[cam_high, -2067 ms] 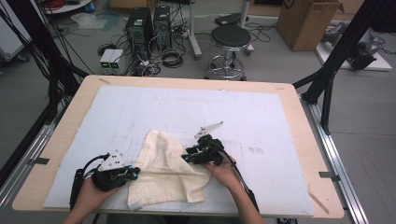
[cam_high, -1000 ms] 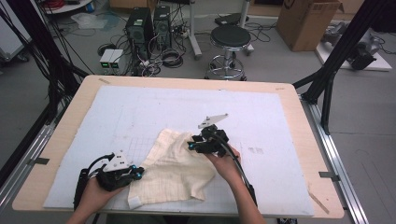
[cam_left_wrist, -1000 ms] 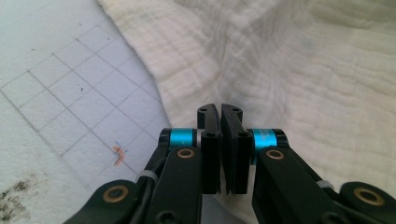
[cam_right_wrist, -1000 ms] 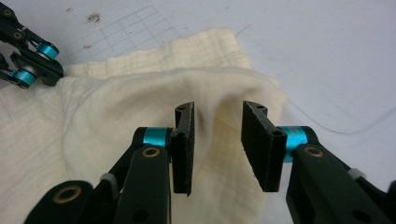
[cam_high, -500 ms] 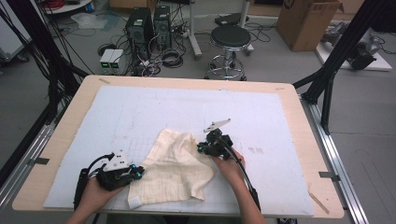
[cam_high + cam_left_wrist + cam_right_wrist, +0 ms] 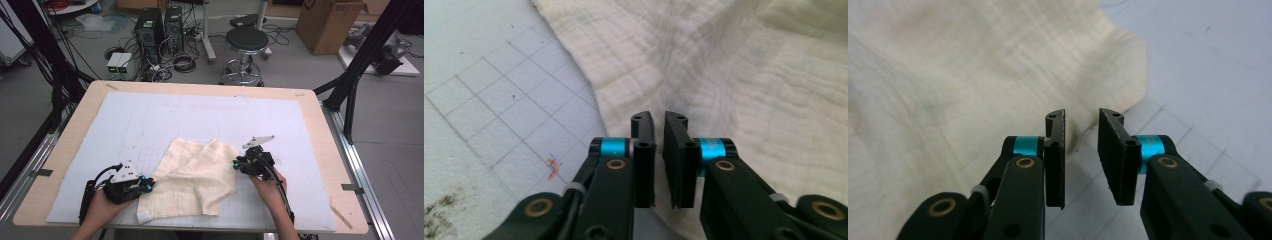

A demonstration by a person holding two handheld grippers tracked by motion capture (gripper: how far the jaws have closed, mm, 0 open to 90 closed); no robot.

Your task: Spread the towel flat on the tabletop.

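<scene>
Cream-coloured, crinkled gauze cloth [image 6: 192, 182] lying rumpled on the pale grey gridded mat [image 6: 200, 120] that covers the wooden bench [image 6: 65, 145], toward the mat's near edge. The left gripper [image 6: 659, 125] rests at the cloth's near-left margin, its jaws a narrow slit apart over the fabric and, having just been opening, clamping nothing. The right gripper [image 6: 1082, 127] stands at the cloth's right edge, jaws a little apart and just reopened, a scalloped corner of fabric beside the left jaw but not pinched.

Risks, as judged: with neither gripper gripping, a pull would slide off the cloth; closing from here could catch only a thin fold or a single layer, which would slip out or drag the cloth into a bunch; a jaw tip could also snag the mat.

No brand, label or legible writing appears; a small orange mark [image 6: 553, 166] on the mat is unreadable.
</scene>
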